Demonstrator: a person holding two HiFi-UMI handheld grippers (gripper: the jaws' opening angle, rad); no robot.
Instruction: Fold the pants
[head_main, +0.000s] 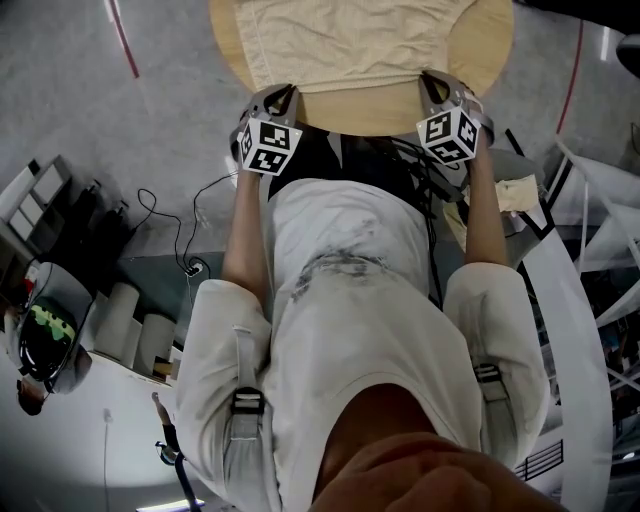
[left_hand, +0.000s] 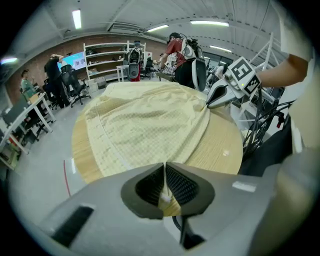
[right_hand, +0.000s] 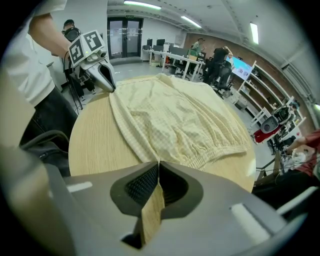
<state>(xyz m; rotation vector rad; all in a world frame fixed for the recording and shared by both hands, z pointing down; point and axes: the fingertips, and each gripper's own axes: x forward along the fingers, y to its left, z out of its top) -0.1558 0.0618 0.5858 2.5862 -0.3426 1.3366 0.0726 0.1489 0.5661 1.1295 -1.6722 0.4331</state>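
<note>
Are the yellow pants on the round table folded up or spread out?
Spread out: pants lie flat, covering most of the table.

The right gripper (right_hand: 157, 165) has its jaws pressed together on the near edge of the pale yellow pants (right_hand: 180, 120), which lie spread across the round wooden worktop (right_hand: 95, 135). At the worktop's left edge, the left gripper (right_hand: 111, 86) meets another corner of the pants.

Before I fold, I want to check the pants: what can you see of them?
The pants are pale yellow, finely checked thin cloth with a gathered elastic waistband at the person's right. They lie spread, slightly rumpled, on the round wooden table. The left gripper and right gripper are each shut on a near corner.
</note>
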